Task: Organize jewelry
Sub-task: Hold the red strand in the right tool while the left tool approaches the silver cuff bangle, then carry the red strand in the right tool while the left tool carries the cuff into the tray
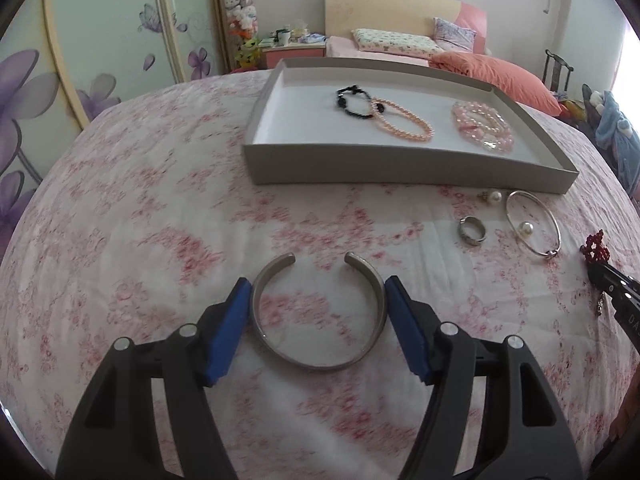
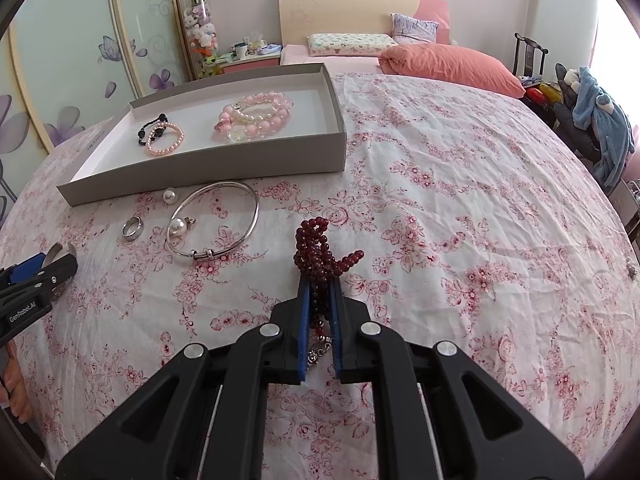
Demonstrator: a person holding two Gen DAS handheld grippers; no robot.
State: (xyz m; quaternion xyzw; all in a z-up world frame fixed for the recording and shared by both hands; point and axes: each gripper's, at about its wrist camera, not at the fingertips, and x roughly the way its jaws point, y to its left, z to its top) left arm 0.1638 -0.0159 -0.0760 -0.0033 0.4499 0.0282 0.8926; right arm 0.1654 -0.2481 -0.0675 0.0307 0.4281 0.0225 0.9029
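Note:
My left gripper (image 1: 319, 286) is open around a grey metal cuff bangle (image 1: 320, 362) that lies on the floral bedspread, one blue pad at each side of it. My right gripper (image 2: 320, 286) is shut on a dark red bead bracelet (image 2: 320, 246), whose beads bunch above the fingertips. The grey tray (image 1: 400, 164) holds a black bracelet (image 1: 352, 100), a pink pearl bracelet (image 1: 404, 120) and pink bead bracelets (image 1: 482, 128). In front of the tray lie a silver ring (image 2: 133, 227), a thin silver bangle with a pearl (image 2: 216, 220) and a loose pearl (image 2: 169, 195).
The bedspread (image 2: 460, 220) stretches wide to the right of the tray. An orange pillow (image 2: 452, 64) and headboard lie behind. A chair with blue clothes (image 2: 600, 128) stands at the right. A wardrobe (image 1: 100, 60) with flower patterns is at the left.

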